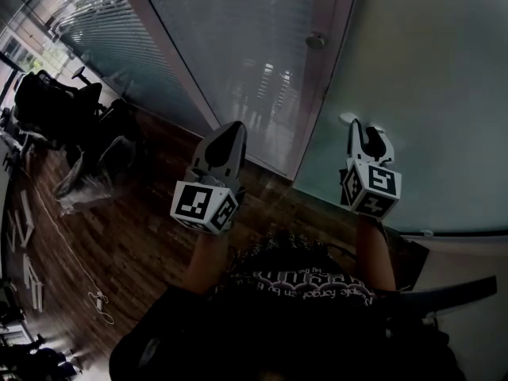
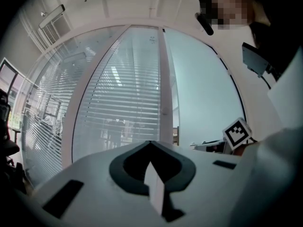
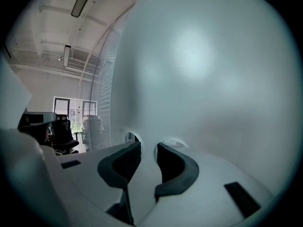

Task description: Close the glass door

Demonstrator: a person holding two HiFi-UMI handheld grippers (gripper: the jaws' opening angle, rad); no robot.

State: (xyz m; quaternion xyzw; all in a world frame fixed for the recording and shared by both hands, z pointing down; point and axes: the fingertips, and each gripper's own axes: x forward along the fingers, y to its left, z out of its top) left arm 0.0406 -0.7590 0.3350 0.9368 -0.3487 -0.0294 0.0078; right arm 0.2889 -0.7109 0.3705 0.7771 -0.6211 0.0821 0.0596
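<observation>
**A:** At the frosted panel on the right side of an office partition: is that the glass door (image 1: pixel 421 78)?

**B:** It is. It stands beside the upright frame post (image 1: pixel 329 70), and the pane with blinds (image 1: pixel 238 62) is on the post's far side. In the left gripper view a thin slit of room shows between post and door, so it looks not quite shut.

**A:** Why is the right gripper (image 1: pixel 365 136) up against it?

**B:** Probably to push. Its jaws are a narrow gap apart and hold nothing. Their tips are close to the glass, just beside a small white fitting (image 1: pixel 348 119). I can't tell whether that fitting is a handle, or whether the tips touch the glass.

**A:** And the left gripper (image 1: pixel 235 127)?

**B:** Its jaws are pressed together and empty. It is held level with the other, pointing at the blinds well short of them, above the wooden floor (image 1: pixel 151 236). It seems to be kept out of the way, since closing a door looks like a one-handed job.
</observation>
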